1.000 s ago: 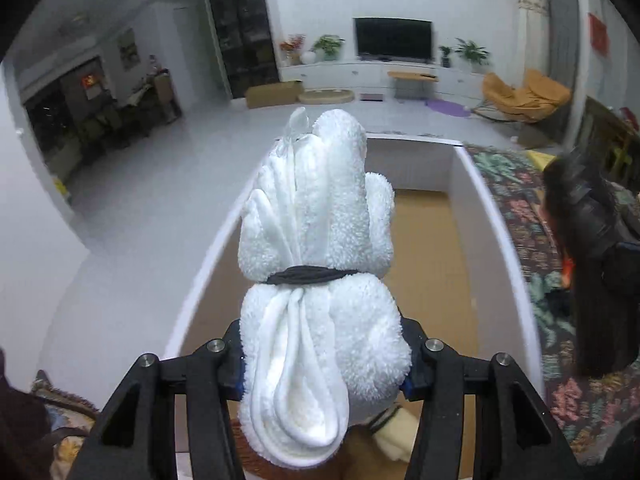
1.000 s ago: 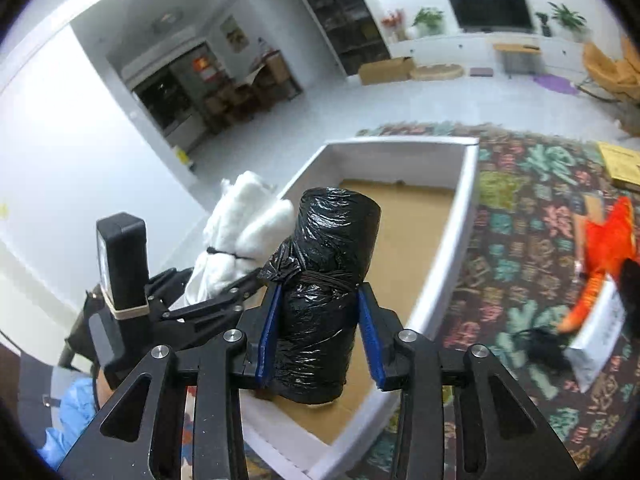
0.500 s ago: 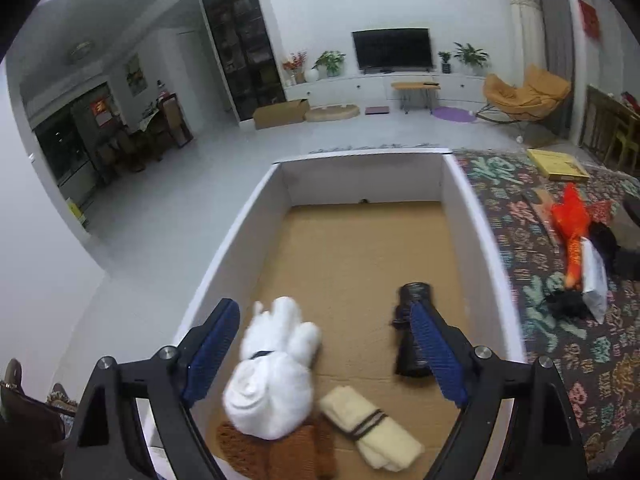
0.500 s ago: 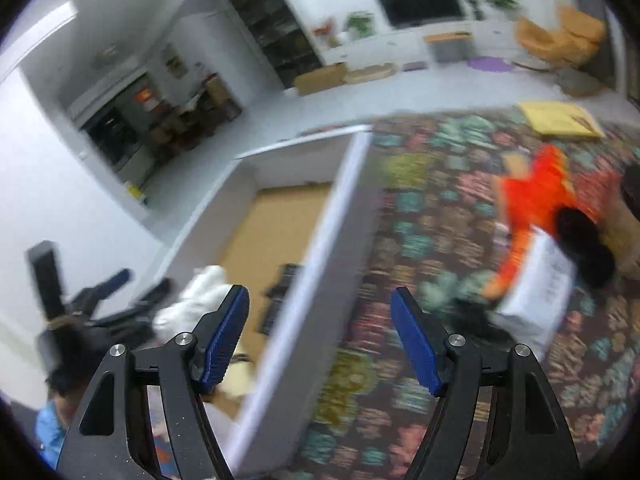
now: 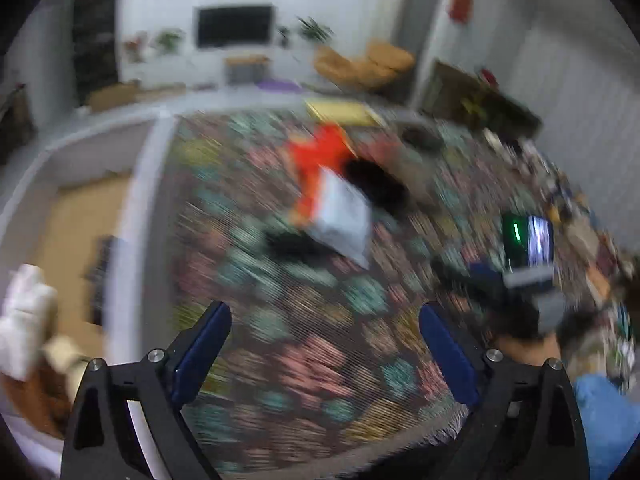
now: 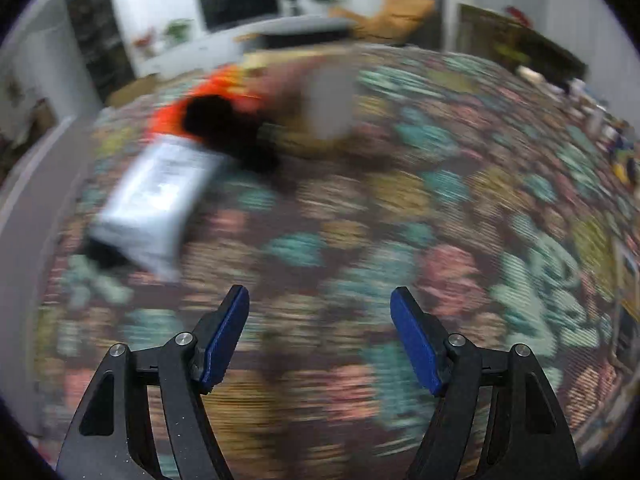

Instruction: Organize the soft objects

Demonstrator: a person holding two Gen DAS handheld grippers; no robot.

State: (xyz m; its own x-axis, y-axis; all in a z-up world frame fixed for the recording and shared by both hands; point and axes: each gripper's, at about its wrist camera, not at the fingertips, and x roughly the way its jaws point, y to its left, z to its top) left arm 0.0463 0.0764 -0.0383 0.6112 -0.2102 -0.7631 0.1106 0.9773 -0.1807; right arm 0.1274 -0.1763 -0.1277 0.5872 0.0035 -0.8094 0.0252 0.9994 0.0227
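Left gripper [image 5: 322,344] is wide open w/ nothing in it, same for the right gripper [image 6: 320,330], both over the floral patterned cloth [image 6: 360,240]. Frames are super blurry tbh. Next soft stuff is the pile ahead: orange fabric thing [image 6: 192,106], black lump [image 6: 224,128], grey-white flat packet [image 6: 156,200]. The white-walled cardboard box [image 5: 140,184] sits left, white fluffy towel roll [image 5: 24,320] already inside. IMO I should slow down, let the view settle, then pinch the top item mid-body so it doesn't flop.
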